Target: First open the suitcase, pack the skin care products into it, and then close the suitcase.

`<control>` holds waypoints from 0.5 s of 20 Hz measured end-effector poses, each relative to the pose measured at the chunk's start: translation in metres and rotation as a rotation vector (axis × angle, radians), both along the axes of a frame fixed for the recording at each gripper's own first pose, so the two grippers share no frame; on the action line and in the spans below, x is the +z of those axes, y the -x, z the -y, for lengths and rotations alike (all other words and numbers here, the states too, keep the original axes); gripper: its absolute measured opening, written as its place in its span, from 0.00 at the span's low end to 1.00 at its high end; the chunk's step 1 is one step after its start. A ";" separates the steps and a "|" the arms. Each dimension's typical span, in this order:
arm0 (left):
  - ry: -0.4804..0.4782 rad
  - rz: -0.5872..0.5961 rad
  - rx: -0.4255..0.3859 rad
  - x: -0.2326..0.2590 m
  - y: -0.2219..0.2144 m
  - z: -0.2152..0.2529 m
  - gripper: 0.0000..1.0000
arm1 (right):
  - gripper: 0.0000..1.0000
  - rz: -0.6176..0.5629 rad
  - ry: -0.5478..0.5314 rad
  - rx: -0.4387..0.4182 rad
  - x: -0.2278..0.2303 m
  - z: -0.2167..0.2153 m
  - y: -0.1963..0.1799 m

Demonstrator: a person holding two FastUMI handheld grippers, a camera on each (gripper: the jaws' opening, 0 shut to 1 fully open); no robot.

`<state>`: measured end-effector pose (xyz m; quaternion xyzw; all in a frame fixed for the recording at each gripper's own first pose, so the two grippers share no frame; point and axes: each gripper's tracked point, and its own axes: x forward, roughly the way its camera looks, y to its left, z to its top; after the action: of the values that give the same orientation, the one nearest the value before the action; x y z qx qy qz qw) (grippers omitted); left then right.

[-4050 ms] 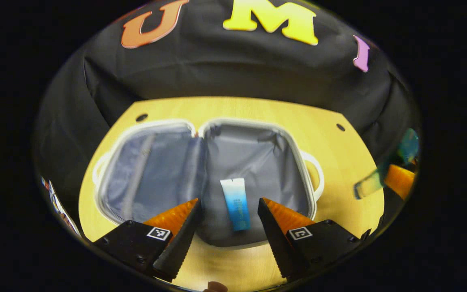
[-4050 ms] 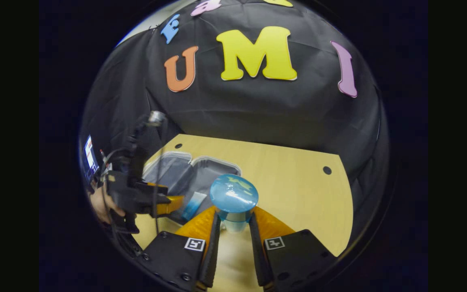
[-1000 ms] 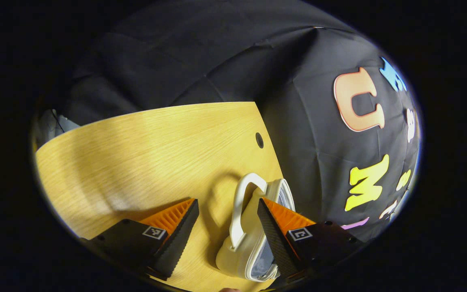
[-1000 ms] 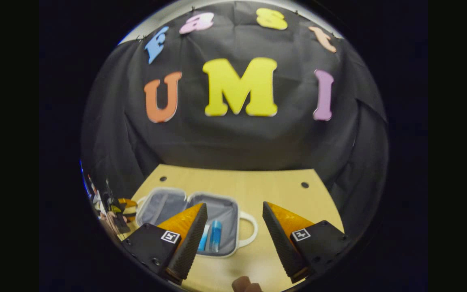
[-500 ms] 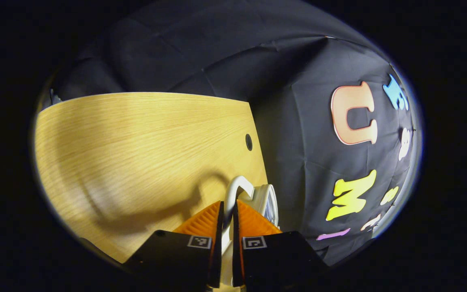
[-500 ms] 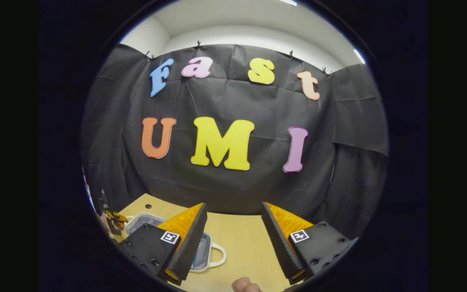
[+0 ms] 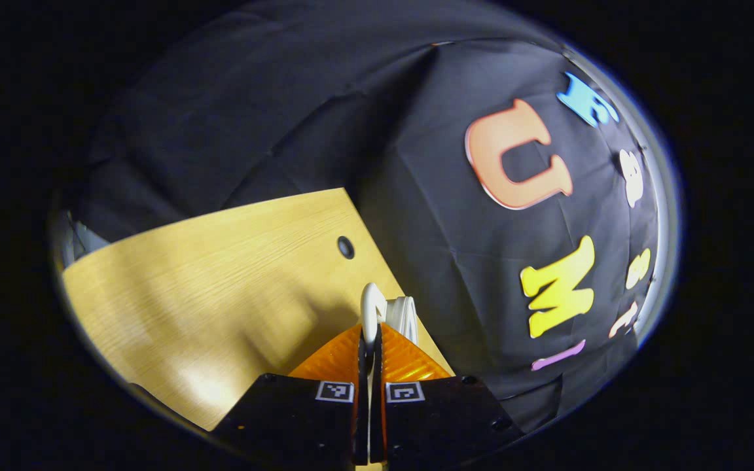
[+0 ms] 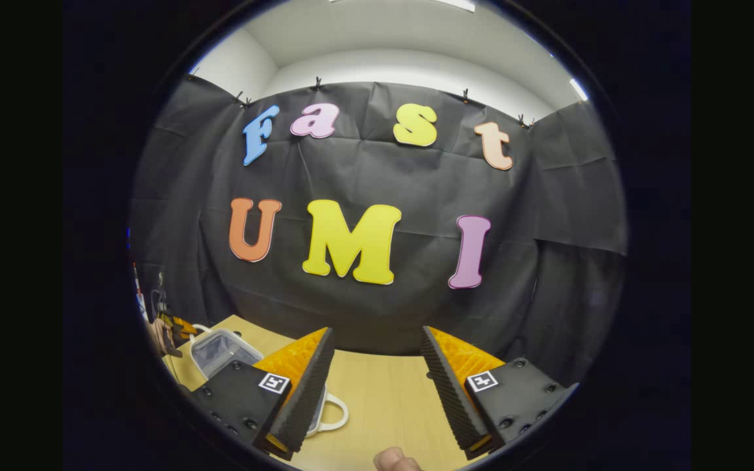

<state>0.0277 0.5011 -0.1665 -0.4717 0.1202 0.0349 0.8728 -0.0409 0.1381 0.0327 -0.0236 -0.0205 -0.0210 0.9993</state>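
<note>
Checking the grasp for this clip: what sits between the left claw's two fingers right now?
In the left gripper view, the left claw is shut on the white loop handle of the white suitcase lid; the handle fills the gap.

left gripper (image 7: 370, 333): black angular body is carrying square black-and-white markers (image 7: 334, 391), one behind each ribbed wedge finger.
right gripper (image 8: 374, 333): matching black body is showing small round screws (image 8: 518, 362).
</note>
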 end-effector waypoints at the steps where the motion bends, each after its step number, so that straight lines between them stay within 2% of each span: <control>1: -0.037 0.025 -0.017 0.018 0.000 0.009 0.04 | 0.79 -0.002 -0.007 0.011 0.000 0.003 0.001; 6: -0.230 0.137 -0.117 0.097 0.005 0.080 0.04 | 0.80 -0.018 -0.002 0.088 -0.006 0.011 0.004; 10: -0.334 0.181 -0.200 0.127 0.007 0.144 0.04 | 0.80 -0.028 -0.001 0.135 -0.009 0.025 0.009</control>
<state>0.0212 0.3568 -0.0400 -0.3075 0.0802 -0.0750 0.9452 -0.0503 0.1131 0.0240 -0.0217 -0.0083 0.0466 0.9986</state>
